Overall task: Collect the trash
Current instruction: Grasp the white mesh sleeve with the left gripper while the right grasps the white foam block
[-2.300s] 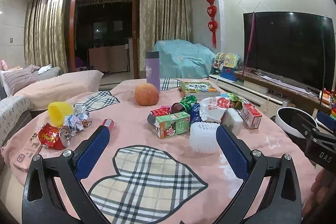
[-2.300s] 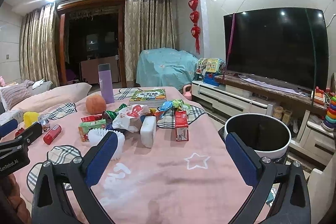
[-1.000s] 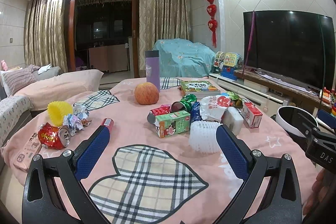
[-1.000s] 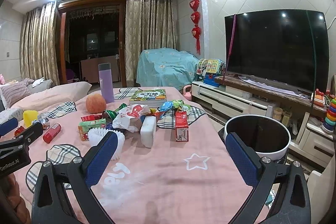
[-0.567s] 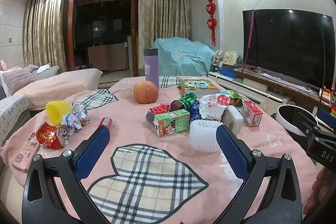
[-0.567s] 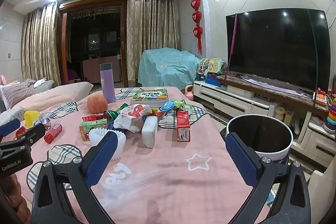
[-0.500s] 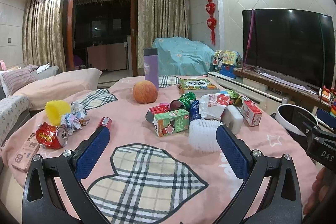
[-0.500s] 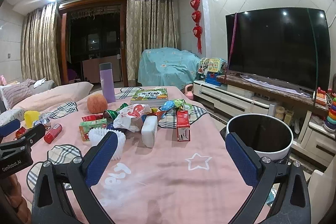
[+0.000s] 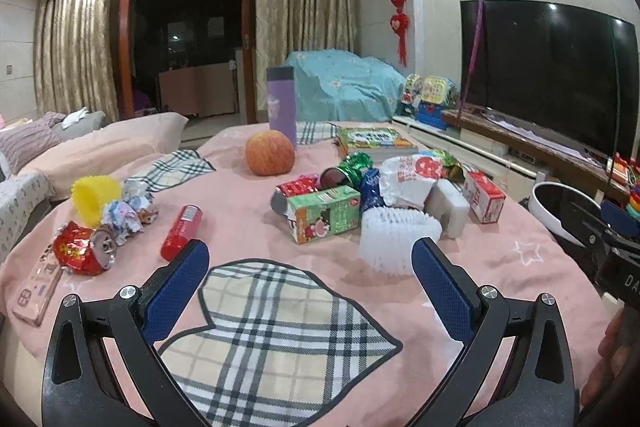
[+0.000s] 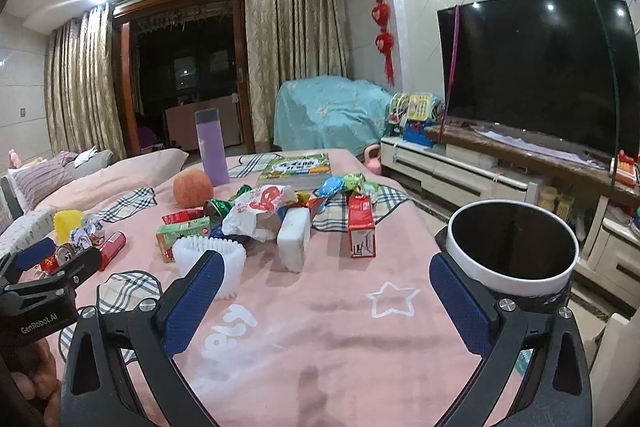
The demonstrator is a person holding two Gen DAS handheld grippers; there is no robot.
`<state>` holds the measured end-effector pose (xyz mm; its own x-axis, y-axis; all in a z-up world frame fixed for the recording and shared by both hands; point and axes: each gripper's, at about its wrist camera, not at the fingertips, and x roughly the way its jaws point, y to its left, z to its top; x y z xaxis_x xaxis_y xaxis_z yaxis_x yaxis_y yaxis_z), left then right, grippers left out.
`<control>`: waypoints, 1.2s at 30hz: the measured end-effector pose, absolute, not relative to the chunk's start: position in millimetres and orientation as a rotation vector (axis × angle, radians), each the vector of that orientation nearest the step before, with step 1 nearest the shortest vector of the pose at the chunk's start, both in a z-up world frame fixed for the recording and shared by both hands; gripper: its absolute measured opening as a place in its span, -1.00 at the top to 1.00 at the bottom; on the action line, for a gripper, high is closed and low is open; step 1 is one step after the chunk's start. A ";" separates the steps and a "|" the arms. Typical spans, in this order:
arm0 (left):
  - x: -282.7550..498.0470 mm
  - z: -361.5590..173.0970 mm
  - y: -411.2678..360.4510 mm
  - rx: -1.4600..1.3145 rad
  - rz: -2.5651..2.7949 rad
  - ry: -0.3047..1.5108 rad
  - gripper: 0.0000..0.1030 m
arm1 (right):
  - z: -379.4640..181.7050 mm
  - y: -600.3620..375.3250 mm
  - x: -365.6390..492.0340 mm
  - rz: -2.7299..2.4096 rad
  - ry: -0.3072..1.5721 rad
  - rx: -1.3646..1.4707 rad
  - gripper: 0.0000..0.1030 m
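A pink cloth (image 9: 248, 227) with plaid patches covers the table in a living room, a dark television (image 10: 536, 71) on the right wall. The trash sits mid-table: a green carton (image 9: 324, 213), a white wrapper (image 9: 408, 179), a crushed red can (image 9: 82, 253) at far left. The bin (image 10: 512, 247) stands off the right edge. My left gripper (image 9: 310, 285) and right gripper (image 10: 326, 301) both gape wide, holding nothing

Pink cloth, bright litter

The tablecloth (image 9: 248, 227) was pink with beige-and-black plaid leaf patches. On it lay a green juice carton (image 9: 324, 213), a red can (image 9: 182, 237), a yellow cup (image 9: 95, 195), and a purple flask (image 9: 282, 107) behind the orange-red apple (image 9: 270, 153).
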<state>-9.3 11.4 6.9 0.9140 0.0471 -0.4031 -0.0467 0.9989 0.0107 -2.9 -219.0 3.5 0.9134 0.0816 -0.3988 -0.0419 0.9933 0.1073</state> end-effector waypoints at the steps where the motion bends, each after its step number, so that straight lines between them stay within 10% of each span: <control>1: -6.3 6.0 11.4 0.004 0.038 0.423 -1.00 | 2.8 -219.3 -1.8 0.064 0.419 0.099 -1.00; 14: 50.7 -9.8 10.9 -0.011 -0.130 0.568 -0.62 | -14.1 -221.1 50.4 0.142 0.583 0.185 -0.96; 22: 82.7 -23.2 1.4 -0.020 -0.253 0.673 -0.39 | -21.7 -214.4 95.5 0.225 0.691 0.215 -0.35; 30: 111.1 -36.4 -7.9 -0.047 -0.346 0.761 -0.34 | -36.3 -206.6 131.6 0.296 0.780 0.232 -0.20; 36: 120.8 -42.4 -14.8 -0.058 -0.399 0.798 0.12 | -53.2 -206.4 155.0 0.317 0.841 0.273 0.01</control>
<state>120.8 -14.8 -42.4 0.6276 -0.3693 -0.6854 0.3261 0.9241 -0.1994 155.0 -206.4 -53.2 0.6253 0.3786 -0.6823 -0.1658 0.9189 0.3580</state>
